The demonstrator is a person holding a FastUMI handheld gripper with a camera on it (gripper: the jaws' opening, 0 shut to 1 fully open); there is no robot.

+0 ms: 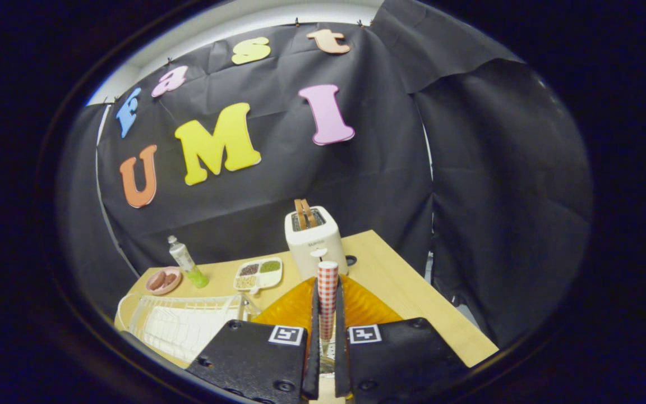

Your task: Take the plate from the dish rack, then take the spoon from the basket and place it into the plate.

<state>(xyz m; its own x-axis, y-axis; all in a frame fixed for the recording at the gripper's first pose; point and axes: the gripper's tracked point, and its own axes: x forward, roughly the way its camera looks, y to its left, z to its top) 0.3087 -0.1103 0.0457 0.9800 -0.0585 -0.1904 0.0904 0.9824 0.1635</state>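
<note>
A spoon with a red-and-white checked handle (327, 280) stands upright between my fingers, its metal stem running down between them. My gripper (327, 297) is shut on the spoon. Just beyond and under the fingers lies an orange ribbed plate (368, 308) on the wooden table (413, 303); the spoon is held above it. The white wire dish rack (183, 325) sits to the left of the fingers, next to the plate.
A white toaster (314, 241) with toast in it stands just beyond the plate. Further left are a white divided tray of grains (258, 274), a green-bottomed bottle (187, 262) and a small pink dish with sausages (162, 279). The table's edge runs along the right.
</note>
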